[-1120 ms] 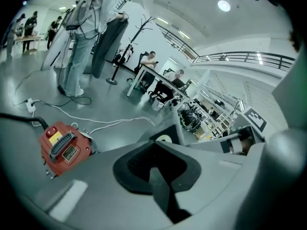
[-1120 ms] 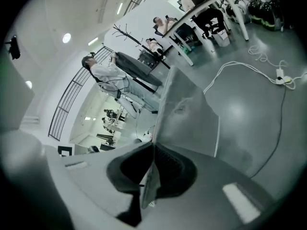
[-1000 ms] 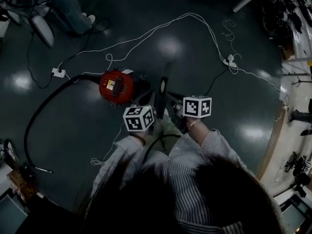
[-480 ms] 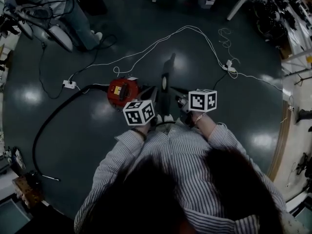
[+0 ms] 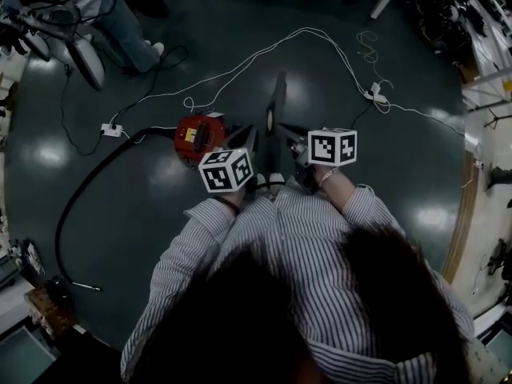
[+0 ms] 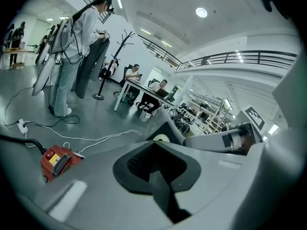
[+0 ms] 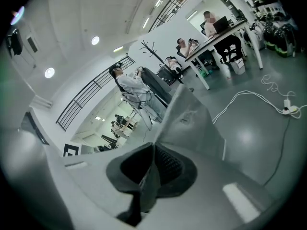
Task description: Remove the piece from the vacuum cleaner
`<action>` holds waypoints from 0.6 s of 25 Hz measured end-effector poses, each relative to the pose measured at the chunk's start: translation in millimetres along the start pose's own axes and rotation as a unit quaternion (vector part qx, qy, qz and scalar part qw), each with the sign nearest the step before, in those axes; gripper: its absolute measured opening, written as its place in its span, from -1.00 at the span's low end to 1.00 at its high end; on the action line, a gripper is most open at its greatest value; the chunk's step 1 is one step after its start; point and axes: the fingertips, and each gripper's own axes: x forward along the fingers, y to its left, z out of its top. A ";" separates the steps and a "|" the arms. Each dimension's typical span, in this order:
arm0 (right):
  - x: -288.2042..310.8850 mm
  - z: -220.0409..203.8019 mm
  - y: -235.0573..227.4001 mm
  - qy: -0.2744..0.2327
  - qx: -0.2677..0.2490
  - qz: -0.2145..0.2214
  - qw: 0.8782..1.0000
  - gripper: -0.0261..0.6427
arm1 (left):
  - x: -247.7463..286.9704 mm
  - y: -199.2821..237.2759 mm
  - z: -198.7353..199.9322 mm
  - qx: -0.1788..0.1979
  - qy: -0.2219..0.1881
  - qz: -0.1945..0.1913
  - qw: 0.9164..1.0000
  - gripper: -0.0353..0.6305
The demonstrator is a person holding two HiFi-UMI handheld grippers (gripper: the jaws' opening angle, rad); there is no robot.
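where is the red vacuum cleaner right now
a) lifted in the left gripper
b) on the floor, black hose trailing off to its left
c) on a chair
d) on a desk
b: in the head view the red vacuum cleaner sits on the floor with its black hose curving away left; the left gripper and right gripper close on the piece instead.

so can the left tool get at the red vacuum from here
Probably not yet: the left tool looks shut on the grey piece, and the red vacuum cleaner sits on the floor below, though nothing blocks the way.
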 end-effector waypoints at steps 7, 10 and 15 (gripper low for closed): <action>1.4 -1.4 -5.3 -0.003 0.003 -0.013 1.000 -0.86 | 0.3 4.4 -7.0 -0.014 0.010 -0.004 1.000 -0.88; 1.6 -1.7 -7.0 -0.005 0.009 -0.015 1.000 -0.86 | -1.7 4.7 -6.1 -0.011 0.010 -0.003 1.000 -0.88; 4.9 -2.4 -9.4 -0.001 0.012 -0.015 1.000 -0.86 | 0.8 5.8 -7.4 -0.014 0.015 -0.005 1.000 -0.88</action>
